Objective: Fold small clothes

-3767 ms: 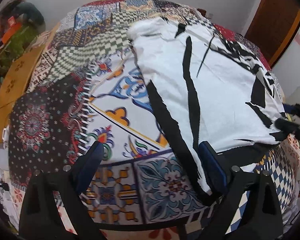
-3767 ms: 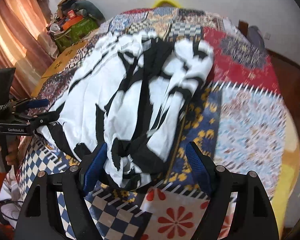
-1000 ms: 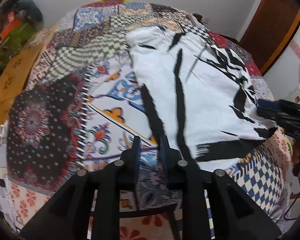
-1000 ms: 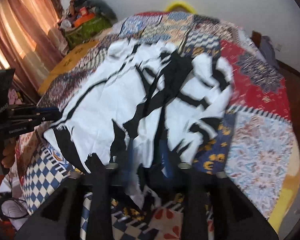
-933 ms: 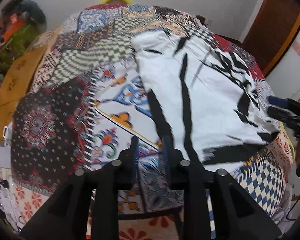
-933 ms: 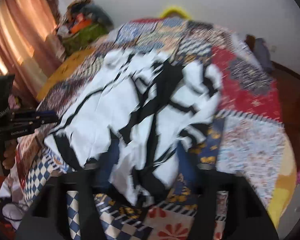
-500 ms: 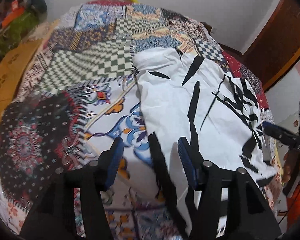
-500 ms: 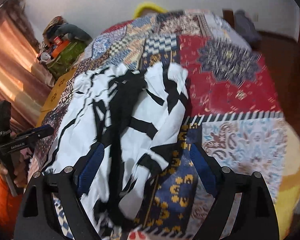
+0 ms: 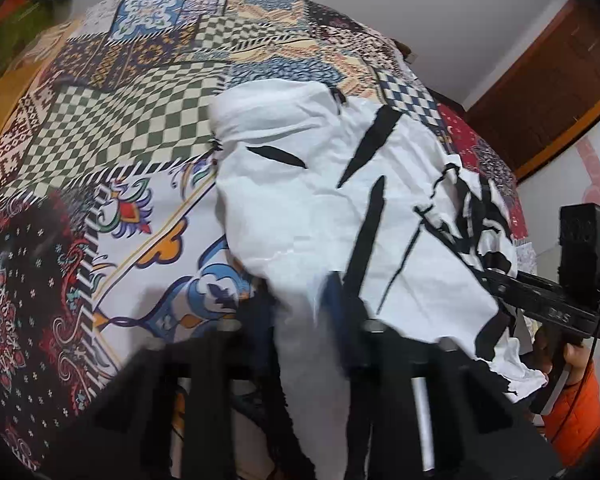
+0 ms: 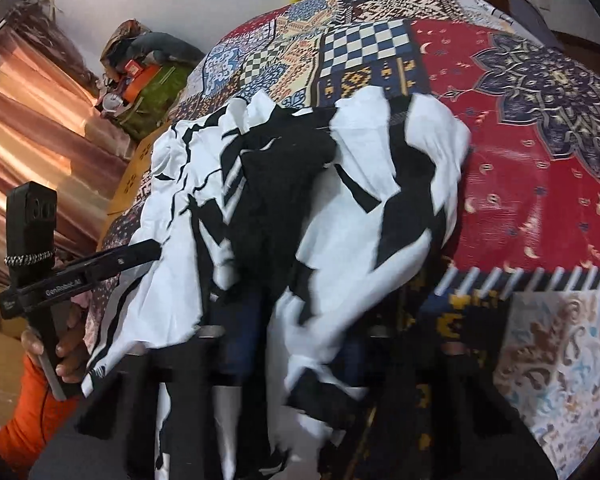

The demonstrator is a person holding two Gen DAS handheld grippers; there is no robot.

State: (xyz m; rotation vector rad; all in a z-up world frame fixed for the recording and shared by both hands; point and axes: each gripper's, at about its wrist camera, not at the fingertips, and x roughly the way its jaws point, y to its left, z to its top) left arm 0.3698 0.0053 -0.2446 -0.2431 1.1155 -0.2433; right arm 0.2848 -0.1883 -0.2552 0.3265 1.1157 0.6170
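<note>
1. Patchwork bedspread (image 9: 112, 128) is filling the frame under a white wall.
2. Black-and-white garment (image 9: 340, 208) is lying rumpled across it, toward 3 o'clock in the left wrist view.
3. Left gripper (image 9: 300, 312) is closing on the garment's near edge at 6 o'clock.
4. Right gripper (image 10: 296, 320) is closing on bunched cloth at 6 o'clock.

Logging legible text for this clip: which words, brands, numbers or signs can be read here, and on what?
"GenRobot.AI": white lettering on the black body of the left gripper, right wrist view.
Short white marking on the right gripper, left wrist view: too blurred to read.
Nothing readable on the black-and-white garment or the patchwork bedspread.
</note>
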